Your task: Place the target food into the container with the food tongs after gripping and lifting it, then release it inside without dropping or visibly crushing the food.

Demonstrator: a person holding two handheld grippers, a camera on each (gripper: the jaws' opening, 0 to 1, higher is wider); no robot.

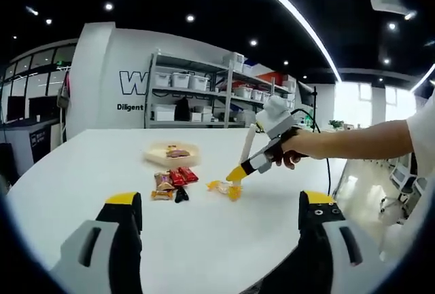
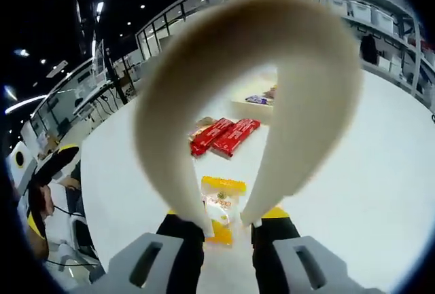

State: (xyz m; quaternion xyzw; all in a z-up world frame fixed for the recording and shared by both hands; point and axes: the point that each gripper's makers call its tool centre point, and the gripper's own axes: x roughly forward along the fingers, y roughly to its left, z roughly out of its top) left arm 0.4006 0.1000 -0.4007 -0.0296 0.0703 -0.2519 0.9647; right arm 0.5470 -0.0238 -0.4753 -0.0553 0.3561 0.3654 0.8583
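Bright ceiling strip light [image 1: 292,15], fisheye bending at edges, near tongs [image 2: 272,70] blurred.

Matt white table [image 1: 224,240]; glossy plastic snack wrappers [image 2: 224,136]; smooth cream tongs [image 2: 299,104].

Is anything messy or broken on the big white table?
Nothing looks broken or spilled. A few snack packets lie loose in a small heap beside the shallow container, which already holds one. The yellow packet lies flat and whole between the tips of the tongs held by the right gripper.
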